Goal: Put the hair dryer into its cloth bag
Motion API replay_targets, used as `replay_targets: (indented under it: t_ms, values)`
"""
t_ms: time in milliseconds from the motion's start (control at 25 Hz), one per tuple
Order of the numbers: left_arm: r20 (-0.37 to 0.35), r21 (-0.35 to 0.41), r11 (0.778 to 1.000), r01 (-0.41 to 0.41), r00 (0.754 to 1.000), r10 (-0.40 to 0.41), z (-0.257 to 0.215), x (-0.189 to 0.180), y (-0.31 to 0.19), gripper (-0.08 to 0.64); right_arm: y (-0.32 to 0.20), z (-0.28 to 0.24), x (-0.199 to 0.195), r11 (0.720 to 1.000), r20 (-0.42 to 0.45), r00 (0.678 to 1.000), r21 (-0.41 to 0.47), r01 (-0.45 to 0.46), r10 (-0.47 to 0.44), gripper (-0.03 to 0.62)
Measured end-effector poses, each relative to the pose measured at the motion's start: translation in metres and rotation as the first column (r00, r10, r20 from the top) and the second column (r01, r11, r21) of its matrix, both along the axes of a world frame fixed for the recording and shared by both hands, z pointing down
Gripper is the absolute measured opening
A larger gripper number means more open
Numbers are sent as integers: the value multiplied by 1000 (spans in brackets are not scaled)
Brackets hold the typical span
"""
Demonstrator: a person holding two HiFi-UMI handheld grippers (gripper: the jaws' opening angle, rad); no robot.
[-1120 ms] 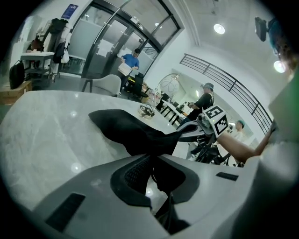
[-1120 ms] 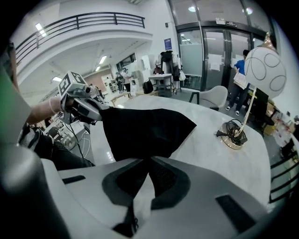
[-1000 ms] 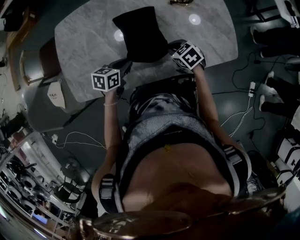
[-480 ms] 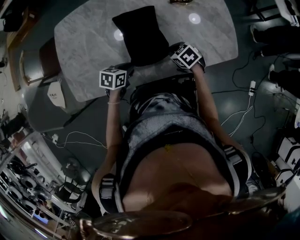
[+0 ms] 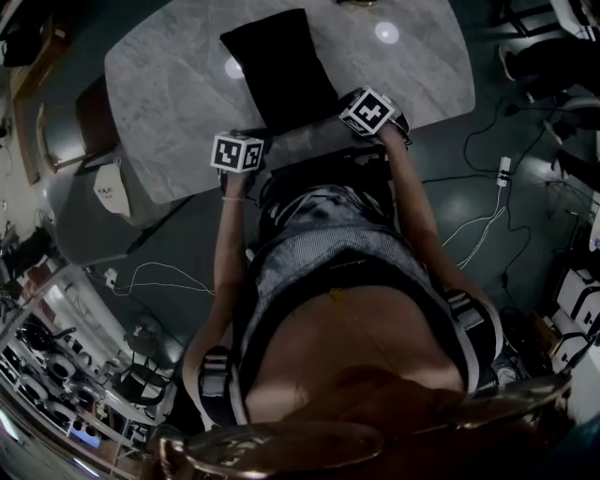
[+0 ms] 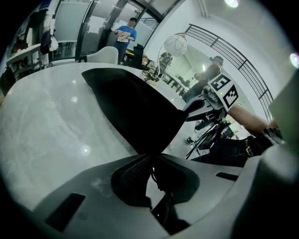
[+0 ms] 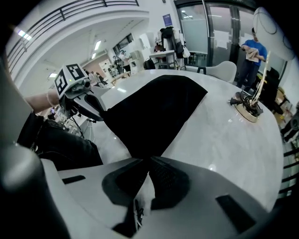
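Cloth bag (image 5: 281,66) lies flat on the desk (image 5: 169,84), reaching its near edge; left tool (image 6: 152,158) and right tool (image 7: 147,159) are each clamped on a near corner. Soft, light fabric, likely floppy: corners grip best.

This is a large open-plan office or lab hall. Beyond the left tool (image 6: 152,156), a marble worktop (image 6: 46,121) runs to a white chair (image 6: 108,53) and glass partitions (image 6: 70,23), where a person (image 6: 126,32) in blue stands. Up and right of that tool, a railed gallery (image 6: 233,51) curves under ceiling lights (image 6: 231,3). Far left of the right tool (image 7: 147,158), more people (image 7: 122,58) stand under strip lights (image 7: 97,45). On the dark floor (image 5: 450,197) right of it lie cables (image 5: 478,234) and a power strip (image 5: 503,175). Cluttered racks (image 5: 47,356) stand well left of the left tool.
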State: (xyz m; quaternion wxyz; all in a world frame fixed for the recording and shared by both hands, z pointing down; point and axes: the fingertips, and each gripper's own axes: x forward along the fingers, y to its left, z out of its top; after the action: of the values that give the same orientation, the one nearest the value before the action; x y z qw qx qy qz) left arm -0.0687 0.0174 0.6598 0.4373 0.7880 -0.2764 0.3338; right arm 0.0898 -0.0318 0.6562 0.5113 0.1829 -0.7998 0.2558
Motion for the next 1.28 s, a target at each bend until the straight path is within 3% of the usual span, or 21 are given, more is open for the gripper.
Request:
replay_targets:
  t_ms: [280,440,640,840,1080,1280]
  values:
    - [28,-32,999,-11,1000,12,20,1,4,23,4,18,2,999,-43,999,-37,25,-26,69]
    - [78,-44,998,-39,996,42,31,1,7,23,8,33,4,996,-81,995,-65,54,-59,69]
    - [143,-58,995,-82,986,90,43,4,9,23,13,53,24,990,-241,962,-86,111,-129,69]
    - [171,-98,989,-111,977,127,57,7,8,23,12,65,21,985,-267,950,-94,143,-163,69]
    - [248,-127,979,-162,950,189,63,5,7,23,10,67,21,986,-290,944,-105,131,-156,69]
    - [169,-136,980,-148,971,171,65,10,7,23,5,67,24,987,-312,941,-124,98,-133,69]
